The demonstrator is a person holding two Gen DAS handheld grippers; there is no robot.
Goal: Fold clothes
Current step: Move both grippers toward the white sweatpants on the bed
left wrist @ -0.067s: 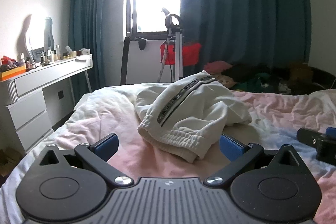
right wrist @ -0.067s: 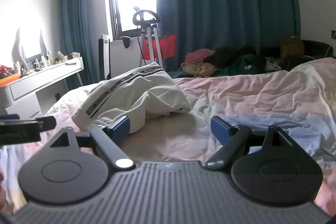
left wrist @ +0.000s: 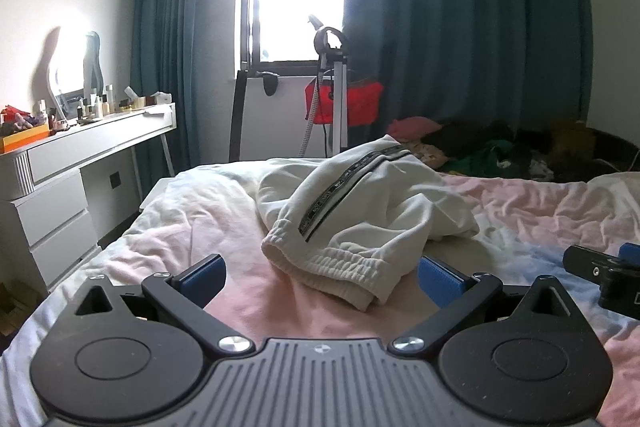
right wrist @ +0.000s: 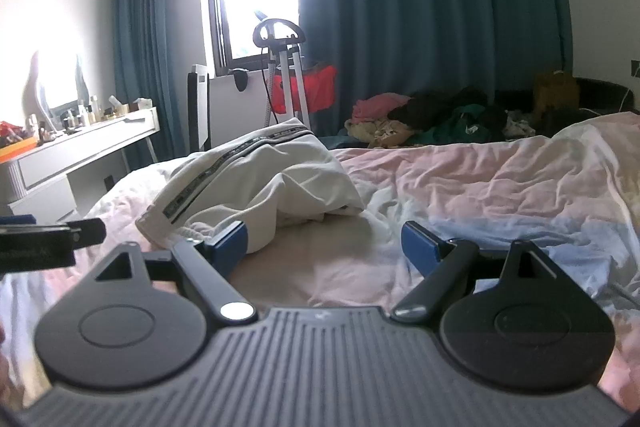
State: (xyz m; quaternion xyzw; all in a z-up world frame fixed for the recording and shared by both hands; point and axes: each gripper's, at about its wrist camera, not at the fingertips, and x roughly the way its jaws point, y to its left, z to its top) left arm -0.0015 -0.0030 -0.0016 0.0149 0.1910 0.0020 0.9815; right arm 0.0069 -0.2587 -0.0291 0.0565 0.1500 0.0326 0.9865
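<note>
On bed point(left wrist: 168, 227): white trousers point(left wrist: 360, 211) (crumpled), waistband toward cameras; both grippers' jaws released.

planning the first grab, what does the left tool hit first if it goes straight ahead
Most likely the ribbed elastic cuff of the crumpled white sweatpants, lying on the pink bedsheet just beyond the open left tool; depth is unclear.

One white garment point(left wrist: 360, 211), two hand-held grippers, one bed point(left wrist: 192, 227), one desk point(left wrist: 92, 147)

Right claw point(right wrist: 324, 247) edged slightly nearer white pants point(right wrist: 256, 183).
</note>
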